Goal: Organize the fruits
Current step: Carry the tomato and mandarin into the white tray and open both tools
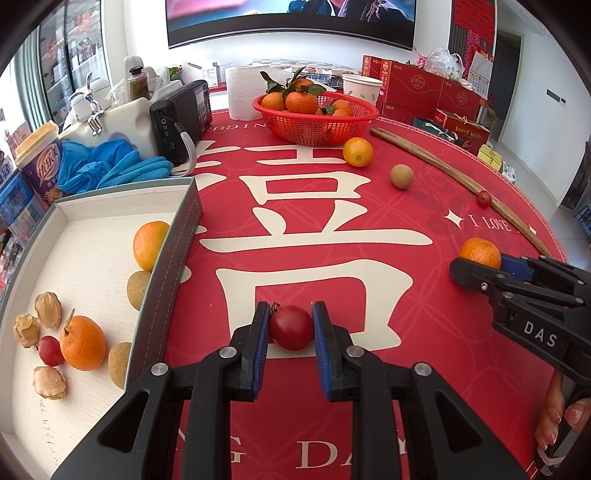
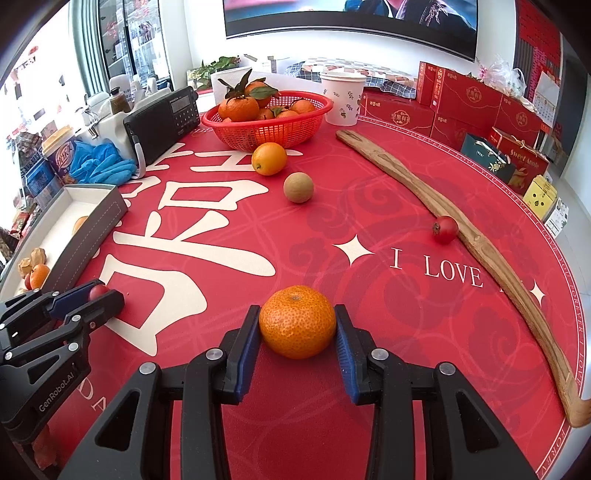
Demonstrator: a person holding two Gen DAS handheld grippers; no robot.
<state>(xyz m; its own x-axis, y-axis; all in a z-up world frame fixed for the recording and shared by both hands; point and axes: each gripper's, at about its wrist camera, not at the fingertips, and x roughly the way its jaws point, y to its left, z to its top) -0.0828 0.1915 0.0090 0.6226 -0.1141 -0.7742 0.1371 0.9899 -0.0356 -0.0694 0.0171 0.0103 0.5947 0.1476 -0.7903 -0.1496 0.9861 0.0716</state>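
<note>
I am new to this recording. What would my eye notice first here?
First, the two grips: the left hand-held gripper is shut on a cherry tomato, the right hand-held gripper on a mandarin. Behind them, a red basket of leafy mandarins stands on the red tablecloth.

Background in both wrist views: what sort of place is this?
Probably a home living or dining room: a large television on the wall, a round table under a red festive tablecloth, and red gift boxes stacked beside it.
</note>
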